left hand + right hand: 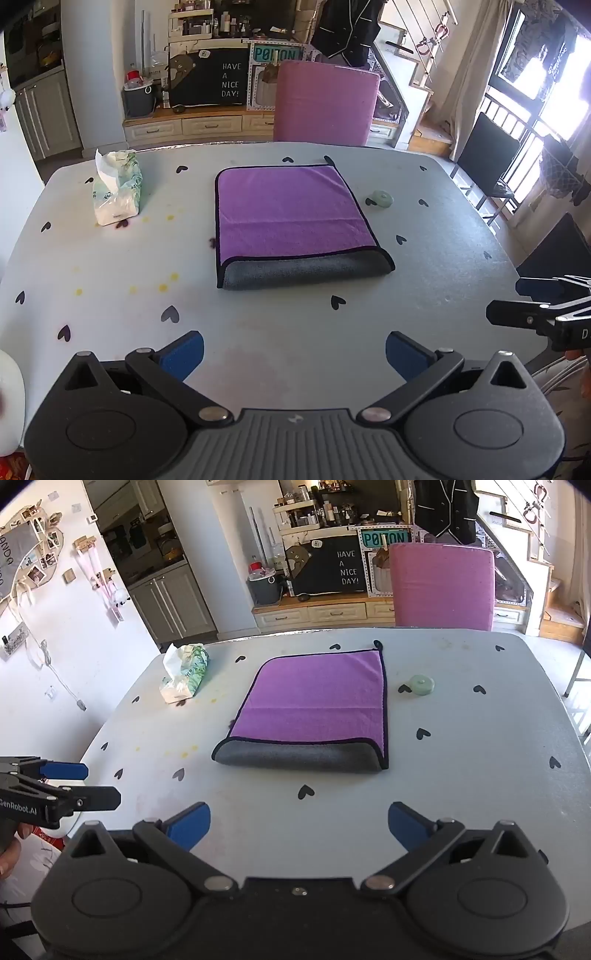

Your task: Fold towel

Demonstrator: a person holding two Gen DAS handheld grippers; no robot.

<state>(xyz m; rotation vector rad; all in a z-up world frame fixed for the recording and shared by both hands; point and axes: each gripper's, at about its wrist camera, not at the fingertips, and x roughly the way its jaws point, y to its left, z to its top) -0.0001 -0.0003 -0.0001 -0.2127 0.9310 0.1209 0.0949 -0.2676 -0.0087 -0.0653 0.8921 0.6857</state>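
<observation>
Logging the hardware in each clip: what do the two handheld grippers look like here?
Both match. The left gripper and right gripper have matte black bodies with round housings, silver pivot pins and black linkage arms ending in blue pads. White "GenRobot.AI" lettering shows on the left one's side in the right wrist view. No cables or sleeves are discernible.

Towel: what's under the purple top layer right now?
Under the towel's purple layer a grey layer of the same towel sticks out along the near edge, resting on the table. Whatever lies beneath its middle is covered.
</observation>
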